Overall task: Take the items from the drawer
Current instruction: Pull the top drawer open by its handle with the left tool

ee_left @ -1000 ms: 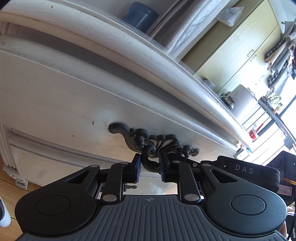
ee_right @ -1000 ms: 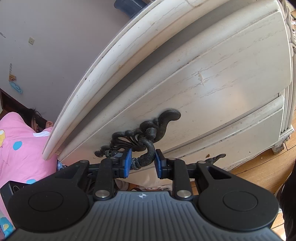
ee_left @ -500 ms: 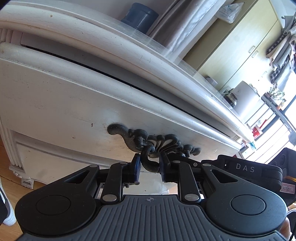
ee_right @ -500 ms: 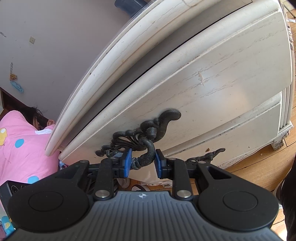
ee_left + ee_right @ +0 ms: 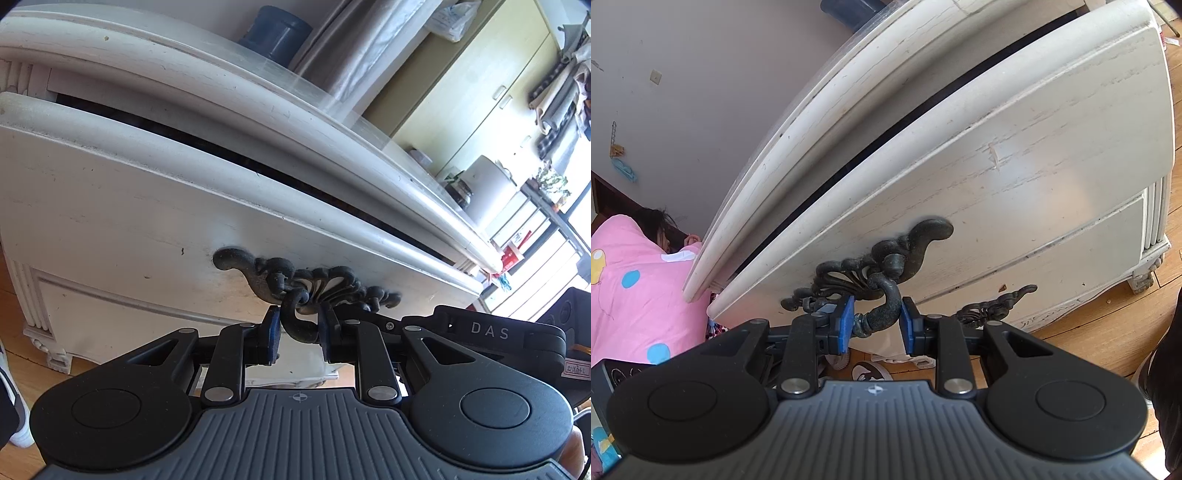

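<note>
We have the left gripper (image 5: pixel 298 334) and right gripper (image 5: pixel 877 325) each clamped on a drawer handle (image 5: pixel 299 321) straight ahead; the drawer (image 5: pixel 1015 177) is only cracked open above them, its contents unseen, nothing taken yet

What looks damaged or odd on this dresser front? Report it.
The white paint on the top drawer is worn: a chipped gouge sits above the right iron handle, with fine cracks along the grain and small dark specks near the left handle. Otherwise nothing stands out; the drawer is merely ajar.
</note>
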### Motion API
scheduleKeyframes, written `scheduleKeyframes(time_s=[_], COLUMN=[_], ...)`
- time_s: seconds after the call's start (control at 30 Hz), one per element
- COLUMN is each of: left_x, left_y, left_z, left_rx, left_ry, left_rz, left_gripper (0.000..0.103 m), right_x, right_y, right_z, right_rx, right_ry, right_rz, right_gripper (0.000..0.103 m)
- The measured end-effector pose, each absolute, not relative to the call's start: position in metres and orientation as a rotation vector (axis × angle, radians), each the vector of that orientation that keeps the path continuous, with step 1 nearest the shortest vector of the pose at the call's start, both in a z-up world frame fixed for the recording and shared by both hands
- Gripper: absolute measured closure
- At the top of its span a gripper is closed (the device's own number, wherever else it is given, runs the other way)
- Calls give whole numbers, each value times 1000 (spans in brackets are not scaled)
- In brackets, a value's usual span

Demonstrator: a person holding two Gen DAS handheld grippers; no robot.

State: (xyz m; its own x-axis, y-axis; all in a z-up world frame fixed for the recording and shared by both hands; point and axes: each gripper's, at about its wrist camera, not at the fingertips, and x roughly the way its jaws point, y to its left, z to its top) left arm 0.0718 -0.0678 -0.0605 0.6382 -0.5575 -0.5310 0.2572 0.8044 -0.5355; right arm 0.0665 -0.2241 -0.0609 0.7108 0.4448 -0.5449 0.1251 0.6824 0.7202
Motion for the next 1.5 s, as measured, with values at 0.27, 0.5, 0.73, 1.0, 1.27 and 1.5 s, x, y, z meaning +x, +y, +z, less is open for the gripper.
scheduleKeyframes(time_s=[0.27, 0.5, 0.73, 1.0, 1.27, 1.5], left_x=[63, 50, 41, 34, 28, 21], left_y=[-70, -71, -70, -71, -72, -73], left_z=[-61, -63, -64, -64, -65, -65], left_rx=[-425, -392, -379, -372, -359, -358], left_ry=[735, 734, 736, 736, 735, 734], left_rz=[-490, -493, -499, -502, -498, -491], left_gripper=[81, 81, 81, 81, 81, 81], right_x=[57, 45, 33, 24, 18, 24], right_y=[-223, -222, -221, -218, -216, -213], right_z=[-59, -60, -59, -57, -54, -51], right_rx=[809, 793, 792, 787, 773, 765], right_ry=[783, 800, 808, 810, 817, 820], right_rz=[190, 182, 180, 176, 171, 174], right_gripper=[76, 76, 76, 75, 75, 75])
